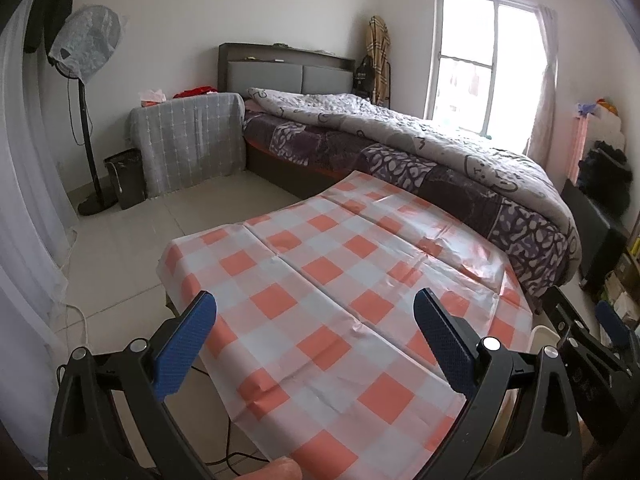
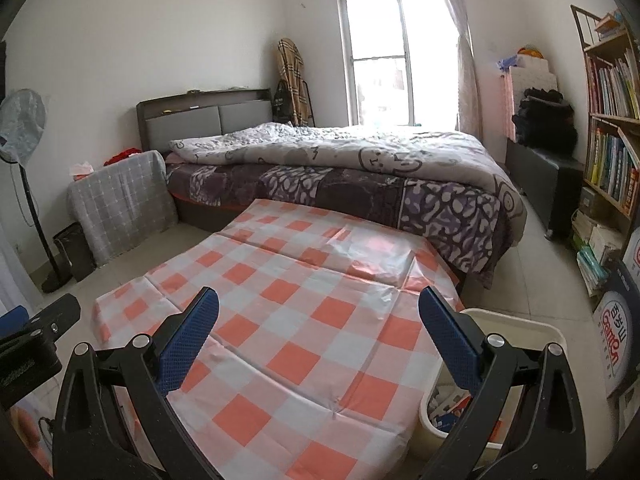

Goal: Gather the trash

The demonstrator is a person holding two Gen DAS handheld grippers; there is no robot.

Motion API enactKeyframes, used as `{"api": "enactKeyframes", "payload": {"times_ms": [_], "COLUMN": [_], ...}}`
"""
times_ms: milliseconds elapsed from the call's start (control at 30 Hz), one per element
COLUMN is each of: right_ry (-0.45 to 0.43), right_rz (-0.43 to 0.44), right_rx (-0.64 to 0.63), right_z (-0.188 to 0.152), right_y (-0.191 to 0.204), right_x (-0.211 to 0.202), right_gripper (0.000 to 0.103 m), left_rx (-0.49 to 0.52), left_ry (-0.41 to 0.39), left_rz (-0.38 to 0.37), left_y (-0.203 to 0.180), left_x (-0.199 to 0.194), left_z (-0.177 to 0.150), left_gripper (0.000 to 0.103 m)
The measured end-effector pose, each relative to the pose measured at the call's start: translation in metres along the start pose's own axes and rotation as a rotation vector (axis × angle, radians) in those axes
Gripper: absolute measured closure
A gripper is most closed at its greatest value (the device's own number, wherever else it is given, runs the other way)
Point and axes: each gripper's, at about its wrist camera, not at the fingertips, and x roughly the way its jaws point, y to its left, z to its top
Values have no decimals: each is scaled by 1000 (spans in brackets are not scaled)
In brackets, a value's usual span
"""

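A table with an orange-and-white checked cloth [image 1: 340, 280] fills the middle of both views [image 2: 304, 320]; I see no loose trash on it. A cream waste bin [image 2: 516, 320] stands at the table's right side, with scraps of paper and wrappers [image 2: 452, 412] inside. Only its rim shows in the left wrist view [image 1: 544, 330]. My left gripper [image 1: 316, 316] is open and empty above the cloth's near part. My right gripper [image 2: 320, 312] is open and empty above the cloth, its right finger over the bin. The right gripper also shows in the left wrist view [image 1: 592, 328].
A bed [image 2: 360, 168] with a grey quilt lies beyond the table. A cloth-covered nightstand [image 1: 188, 140], a dark bin [image 1: 126, 178] and a standing fan [image 1: 86, 40] are at the left. A bookshelf [image 2: 612, 128] stands on the right. Cables [image 1: 228, 456] run on the floor.
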Motion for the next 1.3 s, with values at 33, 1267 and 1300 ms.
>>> {"api": "enactKeyframes", "payload": {"times_ms": [33, 1267, 1300], "right_ry": [-10, -12, -11], "right_rz": [0, 12, 14], "right_rx": [-9, -17, -17], "right_z": [0, -3, -5], "right_y": [2, 13, 12], "right_x": [-1, 0, 1], "right_gripper": [7, 7, 7], "left_rx": [-1, -13, -11], "left_ry": [0, 18, 17], "left_rz": [2, 40, 40], "left_y": [0, 8, 8], "left_x": [0, 9, 9], "left_z": [0, -5, -5], "left_gripper": [7, 7, 7]}}
